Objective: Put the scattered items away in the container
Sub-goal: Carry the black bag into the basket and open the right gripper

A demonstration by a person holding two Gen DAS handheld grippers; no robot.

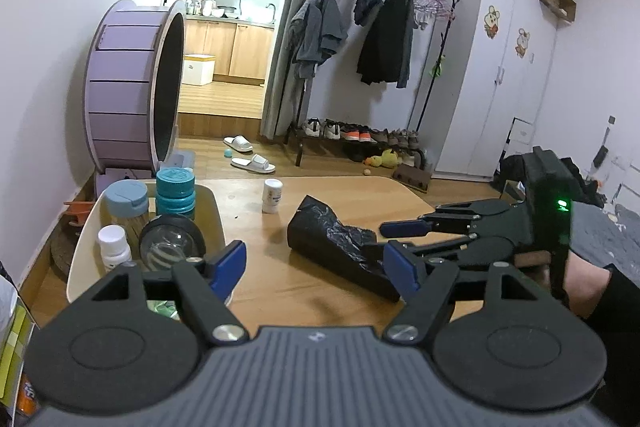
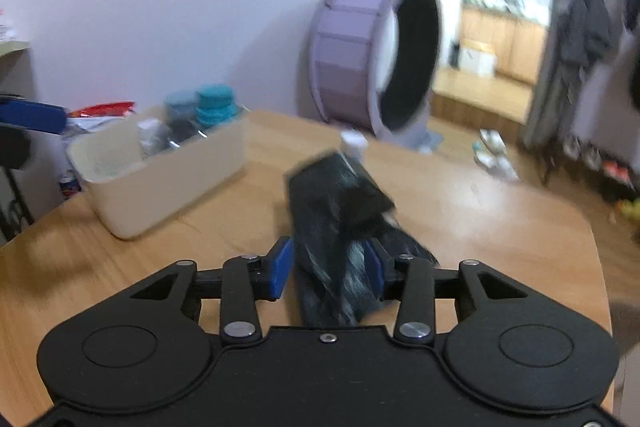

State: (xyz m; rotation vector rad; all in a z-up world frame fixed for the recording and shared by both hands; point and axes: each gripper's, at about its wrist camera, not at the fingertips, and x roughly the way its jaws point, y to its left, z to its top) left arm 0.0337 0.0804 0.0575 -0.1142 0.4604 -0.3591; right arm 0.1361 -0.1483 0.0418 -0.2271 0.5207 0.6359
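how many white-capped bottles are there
2: one white-capped bottle stands in the bin at its near left; the other stands out on the table beyond the black bag. More may be hidden in the bin.

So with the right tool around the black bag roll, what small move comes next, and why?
Probably lift the black bag roll and carry it left toward the cream container: the right tool already grips it, and the container sits apart, with room near its front.
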